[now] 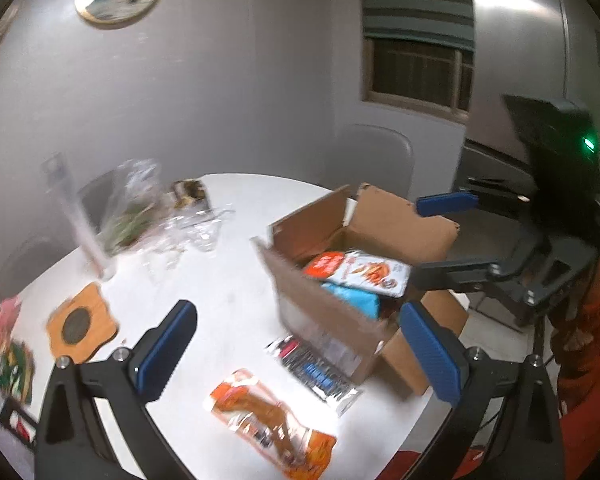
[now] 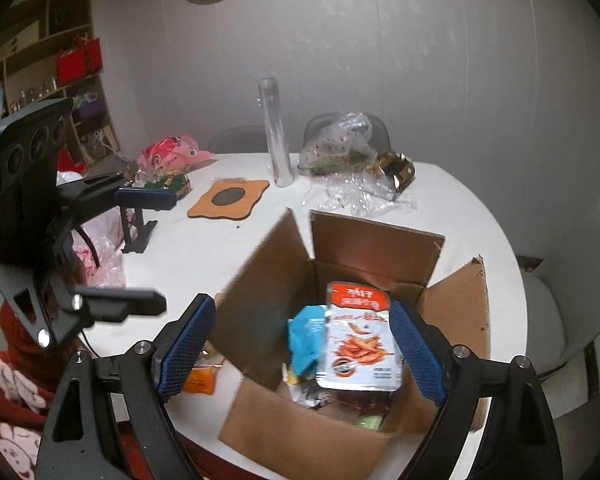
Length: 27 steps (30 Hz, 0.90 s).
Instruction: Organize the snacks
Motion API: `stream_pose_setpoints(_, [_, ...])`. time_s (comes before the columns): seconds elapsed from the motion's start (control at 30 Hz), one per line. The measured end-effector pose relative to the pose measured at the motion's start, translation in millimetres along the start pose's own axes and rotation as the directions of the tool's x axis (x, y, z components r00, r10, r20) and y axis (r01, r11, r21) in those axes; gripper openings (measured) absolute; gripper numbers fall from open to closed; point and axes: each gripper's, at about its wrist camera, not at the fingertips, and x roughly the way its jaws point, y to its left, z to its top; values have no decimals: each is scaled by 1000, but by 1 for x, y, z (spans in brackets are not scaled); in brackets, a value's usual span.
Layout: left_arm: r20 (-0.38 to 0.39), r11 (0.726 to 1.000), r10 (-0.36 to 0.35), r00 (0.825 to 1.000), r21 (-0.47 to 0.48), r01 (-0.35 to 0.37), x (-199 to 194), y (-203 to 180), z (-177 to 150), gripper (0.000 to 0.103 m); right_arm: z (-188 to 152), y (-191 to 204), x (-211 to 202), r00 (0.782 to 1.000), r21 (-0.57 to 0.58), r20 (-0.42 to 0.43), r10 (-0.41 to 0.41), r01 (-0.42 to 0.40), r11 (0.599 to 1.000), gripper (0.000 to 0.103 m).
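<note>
An open cardboard box [image 2: 340, 436] stands on the white table [image 2: 204, 248]; it also shows in the left wrist view [image 1: 320, 312]. Inside lie a silver-and-orange snack pouch [image 2: 360, 344] and a blue packet [image 2: 306, 338]. On the table in front of the box lie an orange snack packet [image 1: 272, 424] and a dark striped packet [image 1: 316, 372]. My left gripper [image 1: 296, 356] is open and empty above these two packets. My right gripper [image 2: 300, 356] is open and empty above the box; it also shows in the left wrist view [image 1: 436, 236].
A wooden coaster [image 2: 228, 200], a clear tall tube [image 2: 276, 136], a plastic bag of greens [image 2: 336, 148], crumpled clear wrap [image 2: 364, 192], a pink bag [image 2: 172, 152] and a small black stand [image 2: 138, 228] are on the table. Chairs [image 2: 548, 320] surround it.
</note>
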Motion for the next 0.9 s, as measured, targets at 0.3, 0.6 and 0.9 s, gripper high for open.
stream_pose_setpoints(0.3, [64,980,104,993,-175,-91,-45,45,-57,101,-16,92,-9,990,-158,122,-69,88,983,86])
stream_pose_setpoints(0.6, [36,943,135,990,-311,-118,-33,80,-130,100,-55,175,38,991,-254,112,-75,102,962,54])
stream_pose_setpoints(0.9, [-70,939,49,996,-338,-70,35,63,-175,96,-114,165,112,992,-69,-17,-123,121,990,53])
